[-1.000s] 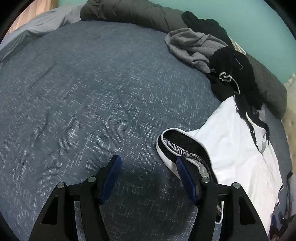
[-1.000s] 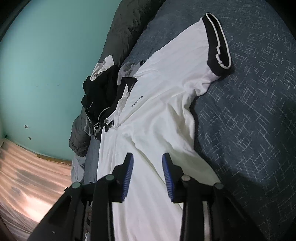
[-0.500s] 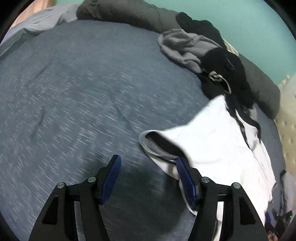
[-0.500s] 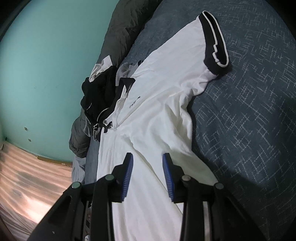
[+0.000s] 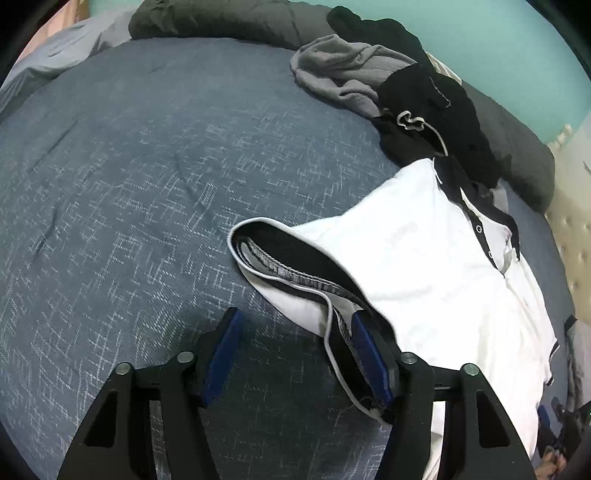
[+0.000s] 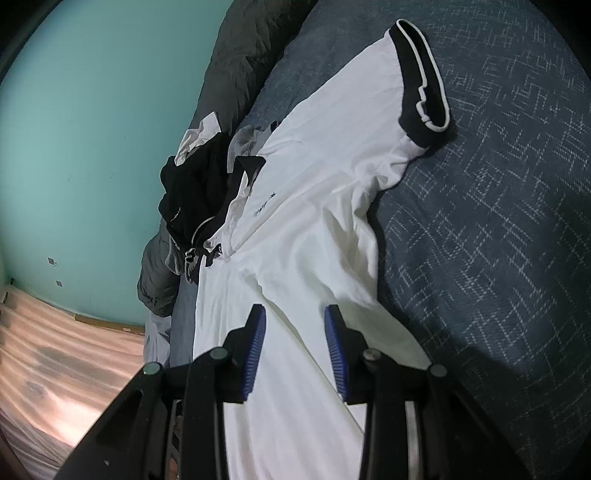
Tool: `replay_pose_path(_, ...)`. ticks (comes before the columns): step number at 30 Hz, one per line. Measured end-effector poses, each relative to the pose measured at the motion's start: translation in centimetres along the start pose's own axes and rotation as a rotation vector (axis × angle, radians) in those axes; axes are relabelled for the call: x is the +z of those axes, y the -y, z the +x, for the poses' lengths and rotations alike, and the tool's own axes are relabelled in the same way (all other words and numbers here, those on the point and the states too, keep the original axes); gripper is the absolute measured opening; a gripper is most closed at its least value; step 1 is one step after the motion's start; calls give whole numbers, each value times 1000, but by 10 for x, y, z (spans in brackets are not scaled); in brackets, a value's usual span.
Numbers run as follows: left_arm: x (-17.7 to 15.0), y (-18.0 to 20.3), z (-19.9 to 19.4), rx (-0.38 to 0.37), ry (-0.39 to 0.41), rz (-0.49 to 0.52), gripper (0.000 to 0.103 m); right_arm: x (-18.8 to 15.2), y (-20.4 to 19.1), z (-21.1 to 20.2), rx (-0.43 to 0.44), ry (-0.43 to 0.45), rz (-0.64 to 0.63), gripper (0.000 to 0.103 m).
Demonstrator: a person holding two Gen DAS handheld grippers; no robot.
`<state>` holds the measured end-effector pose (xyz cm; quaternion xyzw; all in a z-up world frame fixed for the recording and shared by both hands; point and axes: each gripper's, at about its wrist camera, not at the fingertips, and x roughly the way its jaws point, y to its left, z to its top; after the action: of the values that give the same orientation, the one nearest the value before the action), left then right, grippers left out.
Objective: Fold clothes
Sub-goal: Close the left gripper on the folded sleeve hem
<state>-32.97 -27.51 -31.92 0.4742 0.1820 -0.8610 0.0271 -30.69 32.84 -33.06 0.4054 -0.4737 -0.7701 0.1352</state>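
The white polo shirt (image 6: 314,236) lies spread across the frame's centre on the blue bedspread (image 5: 129,184). The left gripper (image 5: 295,354) has been closing around the black sleeve cuff (image 5: 295,266) but hasn't clamped it — one pad may snag a single layer, so the sleeve bunches. The right gripper (image 6: 295,339) hovers unclenched over the shirt's body.

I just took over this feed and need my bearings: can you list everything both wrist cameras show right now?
white polo shirt: one, white with black collar and black-cuffed sleeves, spread on the bed
sleeve cuff: one, black with white piping, partly between the left gripper's fingers
black garment: one, black, crumpled beyond the shirt's collar
grey garment: one, grey, crumpled beside the black one
blanket: one, dark grey, bunched along the wall
bedspread: one, blue with white flecks, under everything
wall: teal
floor: light wood
left gripper: black with blue pads, jaws just closing, not clamped
right gripper: black with blue pads, open above the shirt
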Motion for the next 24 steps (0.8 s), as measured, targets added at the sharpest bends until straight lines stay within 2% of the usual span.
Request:
replay_pose_path(7, -6, 3, -3, -39, -22, 35, 5, -1, 0, 0, 3, -2, 7, 33)
replay_pose_path(13, -9, -2, -13, -77, -8, 5, 2, -1, 2, -1, 7, -3, 18, 33)
replay_pose_path(24, -13, -19, -24, -83, 25, -85, 2, 1, 2, -3, 16, 2, 32, 33)
